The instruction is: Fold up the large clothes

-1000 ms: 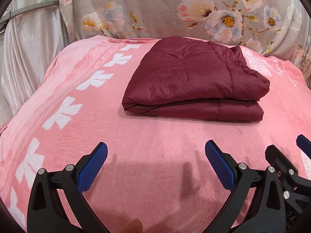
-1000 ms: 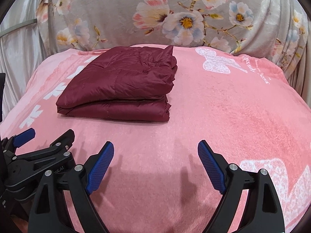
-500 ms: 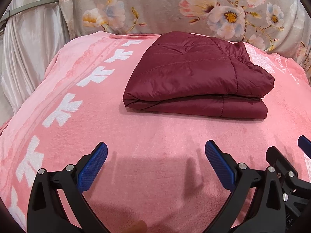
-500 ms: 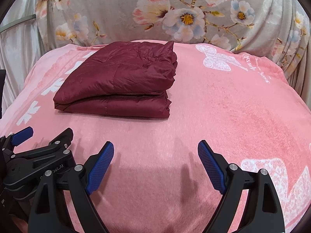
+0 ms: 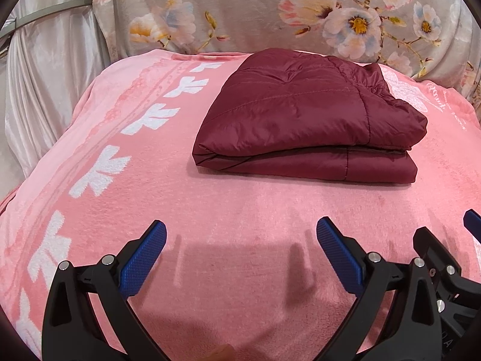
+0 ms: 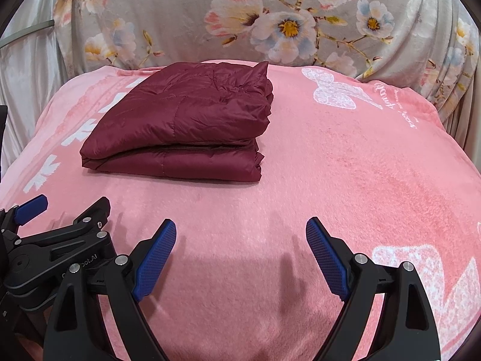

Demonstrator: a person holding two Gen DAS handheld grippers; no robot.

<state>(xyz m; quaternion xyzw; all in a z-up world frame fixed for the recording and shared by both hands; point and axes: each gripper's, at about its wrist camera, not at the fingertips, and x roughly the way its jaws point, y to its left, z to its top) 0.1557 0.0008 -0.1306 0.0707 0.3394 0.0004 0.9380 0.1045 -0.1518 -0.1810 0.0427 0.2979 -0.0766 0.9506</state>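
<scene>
Plainly, the jacket is lying folded on the pink blanket, well ahead of the left tool and right tool, both gaping apart and holding nothing. Being puffy, light and slick, it is likely calling for a grip at its stacked near edge.

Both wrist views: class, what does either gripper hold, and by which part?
Nothing. The left gripper and right gripper are open, apart from the folded maroon quilted jacket.

A home, likely a bedroom or living room. A plush pink blanket with white leaf and butterfly prints covers the soft surface ahead of the claw. Beyond it hangs a grey floral throw, draped as over a headboard or sofa back. A pale satin curtain falls at far left.
</scene>
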